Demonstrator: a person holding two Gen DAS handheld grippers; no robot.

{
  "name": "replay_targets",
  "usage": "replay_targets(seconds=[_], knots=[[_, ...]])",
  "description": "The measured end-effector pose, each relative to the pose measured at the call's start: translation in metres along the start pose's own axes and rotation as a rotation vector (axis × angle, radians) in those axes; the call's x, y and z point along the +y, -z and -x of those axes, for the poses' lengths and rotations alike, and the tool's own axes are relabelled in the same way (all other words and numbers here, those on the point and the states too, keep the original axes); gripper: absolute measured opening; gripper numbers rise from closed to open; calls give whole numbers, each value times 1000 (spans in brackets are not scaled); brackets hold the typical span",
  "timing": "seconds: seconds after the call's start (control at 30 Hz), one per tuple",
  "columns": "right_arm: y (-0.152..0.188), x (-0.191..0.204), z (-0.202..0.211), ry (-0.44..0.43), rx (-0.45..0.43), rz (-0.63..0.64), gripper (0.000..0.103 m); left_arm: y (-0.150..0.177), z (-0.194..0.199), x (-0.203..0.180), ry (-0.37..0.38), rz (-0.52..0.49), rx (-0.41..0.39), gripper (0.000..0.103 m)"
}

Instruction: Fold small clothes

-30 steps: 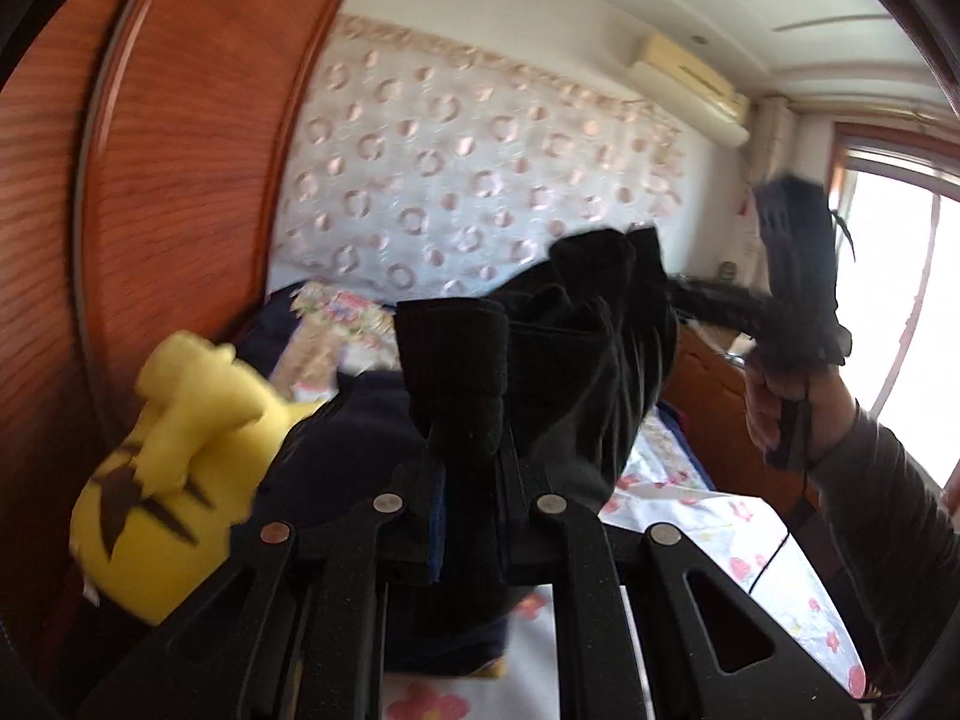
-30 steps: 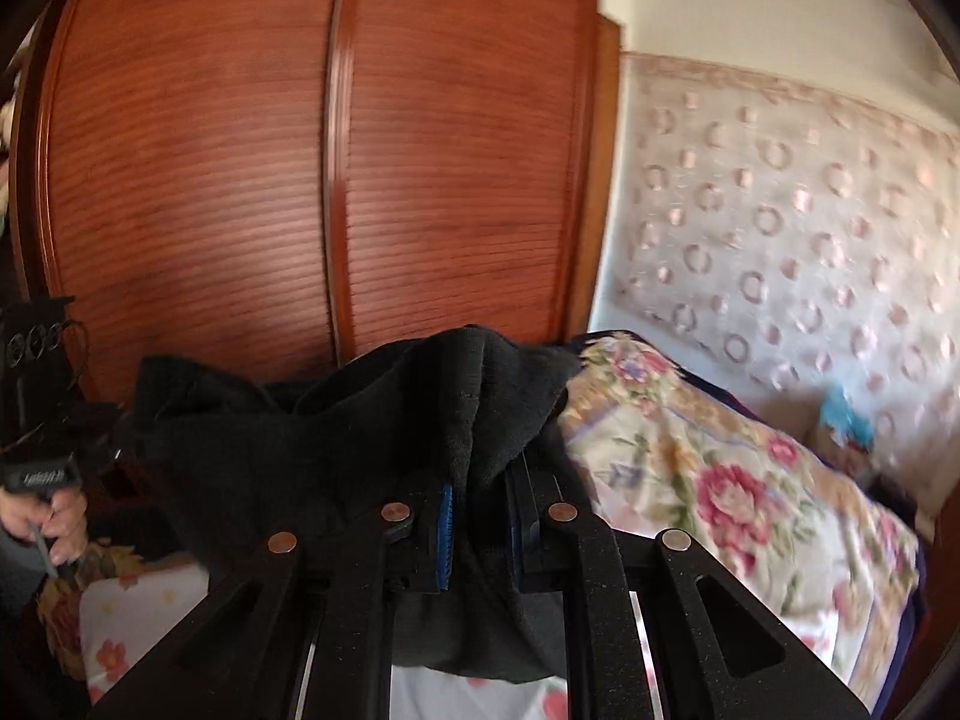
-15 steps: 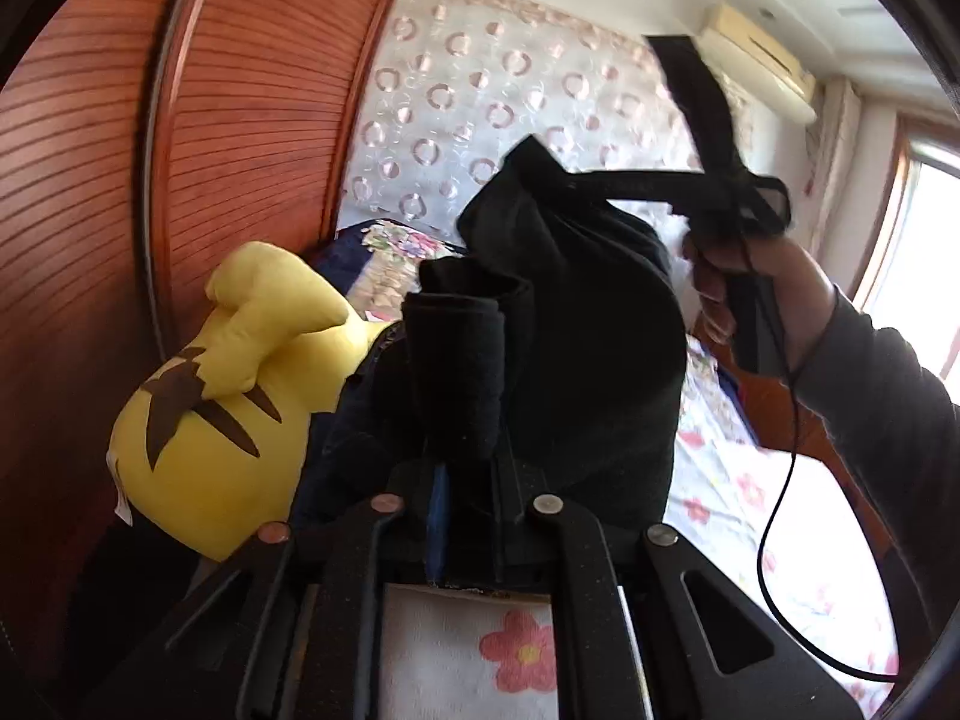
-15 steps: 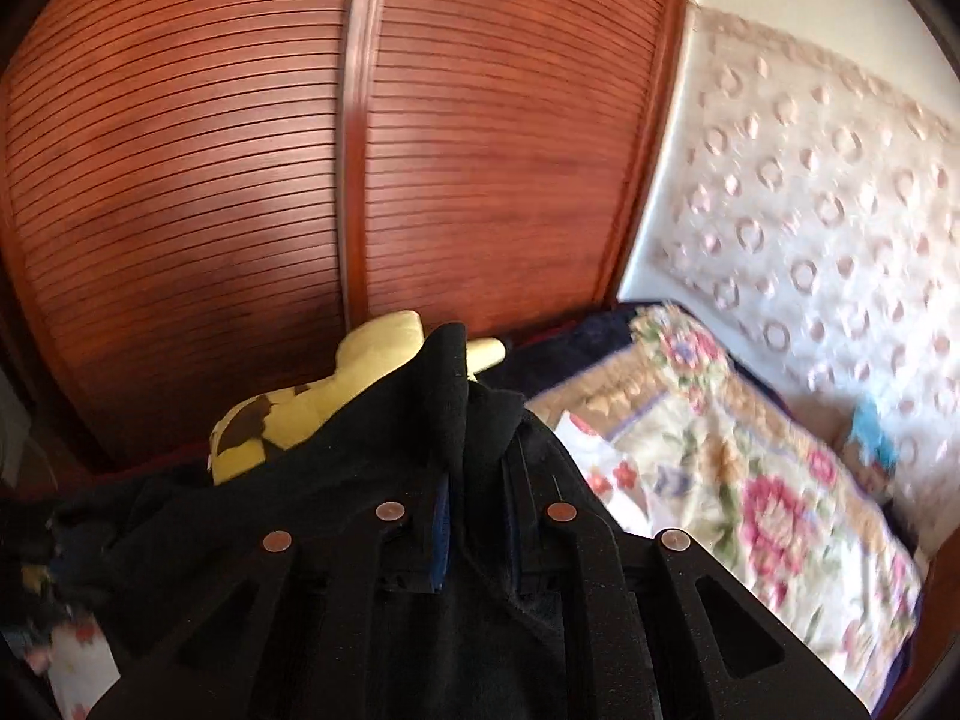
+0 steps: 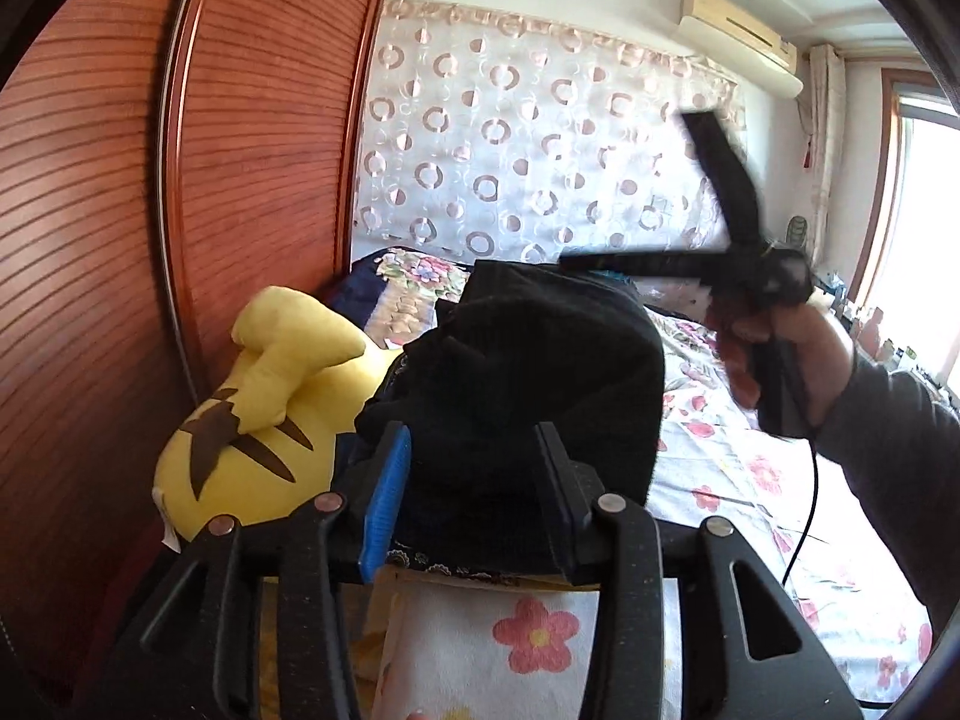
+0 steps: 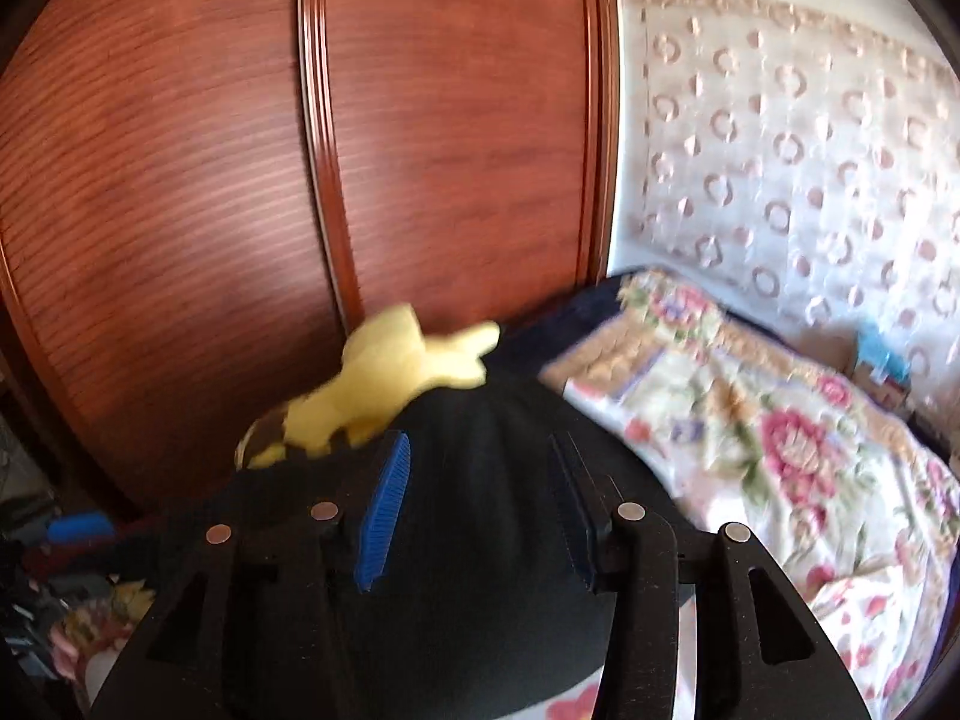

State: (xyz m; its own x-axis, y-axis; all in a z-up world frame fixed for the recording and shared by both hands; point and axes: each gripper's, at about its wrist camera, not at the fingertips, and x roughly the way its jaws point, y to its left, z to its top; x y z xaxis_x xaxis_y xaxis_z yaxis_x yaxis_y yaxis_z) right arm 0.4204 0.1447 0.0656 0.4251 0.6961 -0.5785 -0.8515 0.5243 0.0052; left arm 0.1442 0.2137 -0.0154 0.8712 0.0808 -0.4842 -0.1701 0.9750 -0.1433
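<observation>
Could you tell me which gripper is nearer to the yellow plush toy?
Left. The left gripper sits just right of the plush toy, over the black garment. The right gripper hangs farther right, beyond the garment's far side.

A reddish wooden wardrobe (image 5: 180, 192) with ribbed doors is standing at the bed's (image 5: 750, 480) head end. Beside the wardrobe, a sheer curtain (image 5: 540, 150) with ring patterns is covering the wall. Farther from the wardrobe, daylight is pouring through a window (image 5: 918, 228), below an air conditioner (image 5: 741, 39).
</observation>
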Motion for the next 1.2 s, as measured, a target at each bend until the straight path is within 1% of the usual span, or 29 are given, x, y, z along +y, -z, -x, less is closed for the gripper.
replay_targets(seconds=[0.07,0.13,0.17,0.23,0.3,0.4,0.5,0.53,0.6,0.63,0.7,0.77,0.83,0.93,1.03,1.2], knots=[[6,-3,-11,11,32,-28,49,-1,7,-6,-9,-18,-7,43],[8,-3,-2,26,6,-54,49,-1,14,-13,-32,-39,-7,43],[11,-1,10,29,-18,-68,49,-1,16,-16,-39,-45,-7,43],[18,2,43,42,-72,-88,49,-1,23,-25,-48,-57,-1,43],[41,6,83,69,-110,-98,49,0,28,-34,-52,-69,8,43],[82,25,142,174,-151,-102,49,3,38,-50,-59,-99,9,43],[121,43,203,236,-195,-128,50,9,52,-68,-44,-130,2,43],[135,47,224,262,-204,-145,54,12,56,-75,-33,-141,-2,43],[158,57,254,299,-214,-177,59,16,63,-88,-11,-159,-2,43],[171,62,272,331,-221,-194,65,18,66,-95,4,-164,-1,43],[191,75,298,400,-226,-219,71,23,73,-109,23,-173,-5,43],[209,89,324,416,-256,-255,72,26,78,-122,44,-180,-11,43],[223,96,343,445,-279,-299,73,29,83,-136,75,-182,-9,43],[242,114,363,513,-310,-341,73,30,94,-156,116,-197,-22,43],[258,134,378,569,-334,-376,73,31,107,-171,124,-217,-49,43],[271,167,365,610,-346,-403,73,33,121,-187,134,-224,-73,43]])
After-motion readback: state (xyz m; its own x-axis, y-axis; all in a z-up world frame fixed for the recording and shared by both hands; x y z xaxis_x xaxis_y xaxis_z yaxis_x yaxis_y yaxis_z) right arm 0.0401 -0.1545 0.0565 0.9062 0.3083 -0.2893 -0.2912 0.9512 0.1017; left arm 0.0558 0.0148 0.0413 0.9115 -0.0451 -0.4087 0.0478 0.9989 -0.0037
